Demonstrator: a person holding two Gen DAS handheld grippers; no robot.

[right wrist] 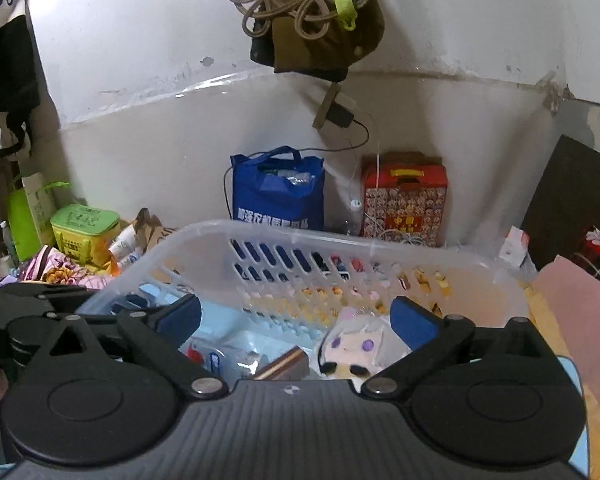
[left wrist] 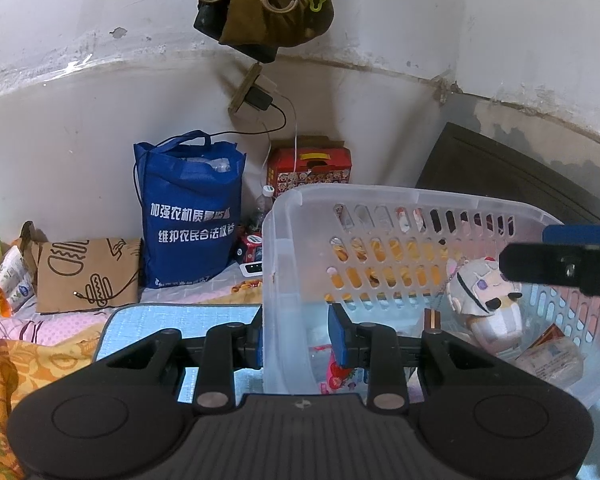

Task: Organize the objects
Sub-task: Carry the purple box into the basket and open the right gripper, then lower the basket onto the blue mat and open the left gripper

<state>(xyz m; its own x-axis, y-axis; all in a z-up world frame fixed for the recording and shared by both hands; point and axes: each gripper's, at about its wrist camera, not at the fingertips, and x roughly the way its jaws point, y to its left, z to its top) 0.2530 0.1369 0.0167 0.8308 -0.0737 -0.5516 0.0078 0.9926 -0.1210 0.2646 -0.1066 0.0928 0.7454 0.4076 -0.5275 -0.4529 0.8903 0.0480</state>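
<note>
Clamped on the near left wall of the clear plastic basket (left wrist: 380, 200) is the left gripper (left wrist: 300, 338), one blue pad inside and one outside, apparently so that the basket is kept steady on the bed while it is filled. Above the basket's right half the right gripper (right wrist: 296, 316) is held with its jaws spread wide and nothing between them, which suggests a drop has been made. Directly beneath it, on the basket floor toward the right side, a plush doll (right wrist: 354, 350) is seen lying among snack packets (left wrist: 554, 356).
</note>
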